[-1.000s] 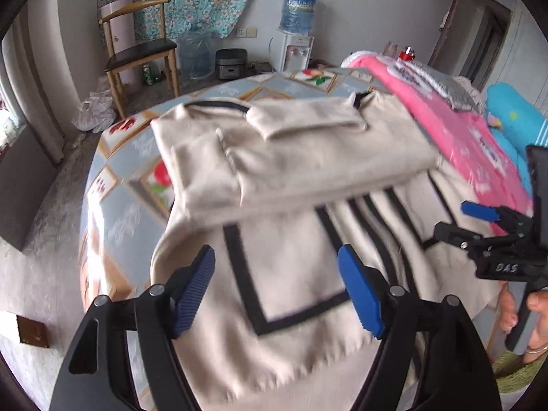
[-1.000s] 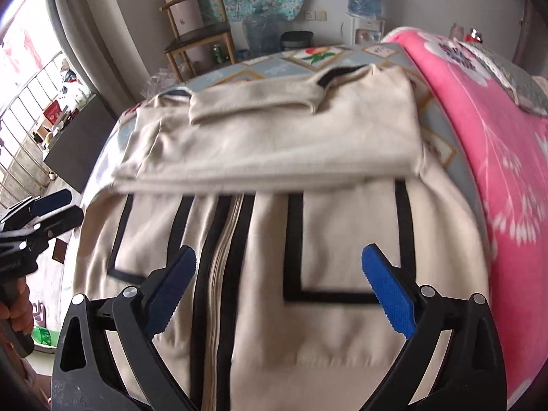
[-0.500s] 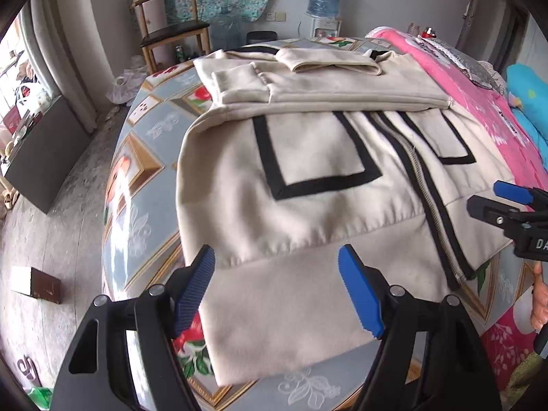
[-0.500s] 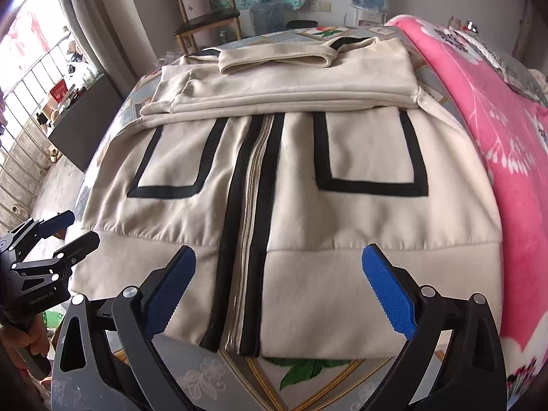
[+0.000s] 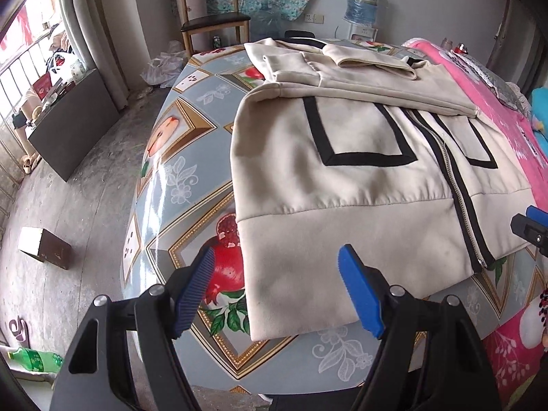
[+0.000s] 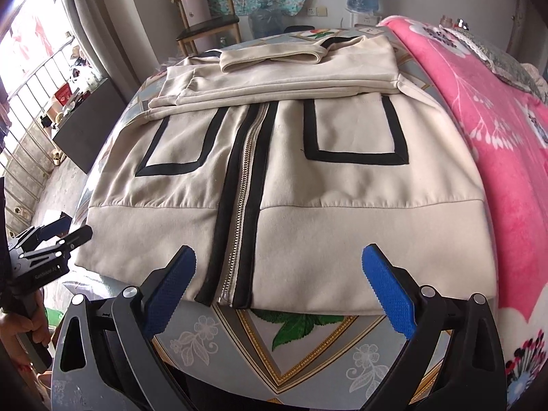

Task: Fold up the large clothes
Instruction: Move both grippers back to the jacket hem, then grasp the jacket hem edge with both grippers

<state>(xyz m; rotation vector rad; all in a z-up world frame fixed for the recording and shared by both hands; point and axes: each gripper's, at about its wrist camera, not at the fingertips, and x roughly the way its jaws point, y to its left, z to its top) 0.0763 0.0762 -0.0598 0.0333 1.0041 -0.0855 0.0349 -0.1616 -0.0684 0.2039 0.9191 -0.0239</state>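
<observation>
Spanning most of the counter (image 6: 308, 352), the cream jacket (image 6: 291, 188) lies flat, zipper (image 6: 241, 185) running from lower centre toward the top of the right wrist frame; sleeves already folded across its far end. Long axis runs away from both tools. Near hem (image 6: 342, 257) sits just beyond and between the pads of the right tool (image 6: 279, 294), jaws wide, nothing held. In the left wrist frame the hem's left corner (image 5: 270, 322) lies between the pads of the left tool (image 5: 275, 294), also wide and empty. Both about equally near; likely next, pinch hem corners and carry them up-frame.
</observation>
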